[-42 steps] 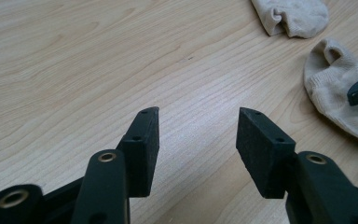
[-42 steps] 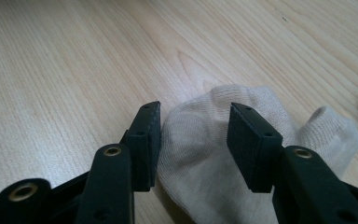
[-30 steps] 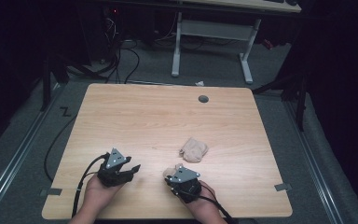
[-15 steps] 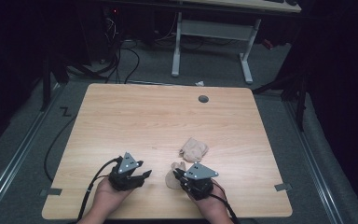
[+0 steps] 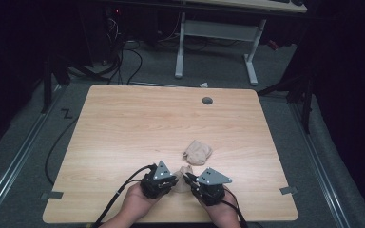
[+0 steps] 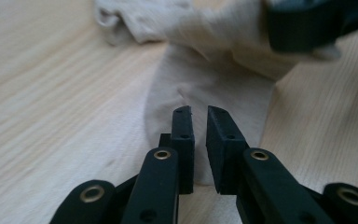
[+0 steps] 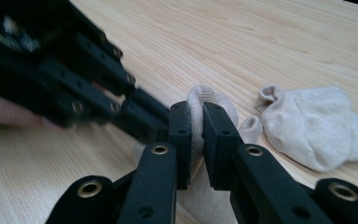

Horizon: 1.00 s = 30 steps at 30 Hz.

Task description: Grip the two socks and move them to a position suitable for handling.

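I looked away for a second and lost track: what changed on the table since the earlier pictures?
The left tongs slid right to the flat sock; their jaws have just been closing on its edge. The right tongs pinch that sock's cuff. The bunched sock and the table stayed put.

The high view shows a well-lit table [image 5: 123,128] amid dark surroundings, without glare. Both gripper views are bright; near jaws and far cloth blur, with only faint shadows

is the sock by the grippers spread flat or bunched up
Partly both: the sock lies flat under the left gripper, while the right gripper, shut on it, lifts a bunched fold. The other sock is crumpled.
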### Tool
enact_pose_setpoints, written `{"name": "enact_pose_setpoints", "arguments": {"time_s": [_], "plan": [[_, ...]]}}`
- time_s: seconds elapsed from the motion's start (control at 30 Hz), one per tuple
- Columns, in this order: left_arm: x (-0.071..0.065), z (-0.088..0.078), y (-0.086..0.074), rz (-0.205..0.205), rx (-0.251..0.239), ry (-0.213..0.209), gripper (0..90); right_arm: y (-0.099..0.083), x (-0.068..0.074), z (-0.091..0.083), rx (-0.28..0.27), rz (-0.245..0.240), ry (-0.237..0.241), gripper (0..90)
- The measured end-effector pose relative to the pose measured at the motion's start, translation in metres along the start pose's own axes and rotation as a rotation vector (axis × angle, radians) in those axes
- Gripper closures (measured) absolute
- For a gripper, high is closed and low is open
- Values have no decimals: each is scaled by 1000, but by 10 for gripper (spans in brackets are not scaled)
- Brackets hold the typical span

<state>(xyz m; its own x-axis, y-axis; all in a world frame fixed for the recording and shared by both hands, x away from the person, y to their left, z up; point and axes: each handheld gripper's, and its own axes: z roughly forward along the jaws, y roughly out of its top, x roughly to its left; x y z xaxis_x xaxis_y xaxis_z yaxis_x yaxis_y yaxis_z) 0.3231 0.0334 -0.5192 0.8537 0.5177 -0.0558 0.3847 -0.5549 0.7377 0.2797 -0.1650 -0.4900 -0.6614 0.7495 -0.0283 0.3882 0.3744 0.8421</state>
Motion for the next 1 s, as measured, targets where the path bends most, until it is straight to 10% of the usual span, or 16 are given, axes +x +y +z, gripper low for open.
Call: {"name": "enact_pose_setpoints", "arguments": {"time_s": [0.7,1.0], "plan": [[-3,2,-5,49,36,24,793,-28,-52,-48,-10,123,-172,749],[0,0,-6,45,39,18,767,-43,-62,-12,181,116,-138,831]]}}
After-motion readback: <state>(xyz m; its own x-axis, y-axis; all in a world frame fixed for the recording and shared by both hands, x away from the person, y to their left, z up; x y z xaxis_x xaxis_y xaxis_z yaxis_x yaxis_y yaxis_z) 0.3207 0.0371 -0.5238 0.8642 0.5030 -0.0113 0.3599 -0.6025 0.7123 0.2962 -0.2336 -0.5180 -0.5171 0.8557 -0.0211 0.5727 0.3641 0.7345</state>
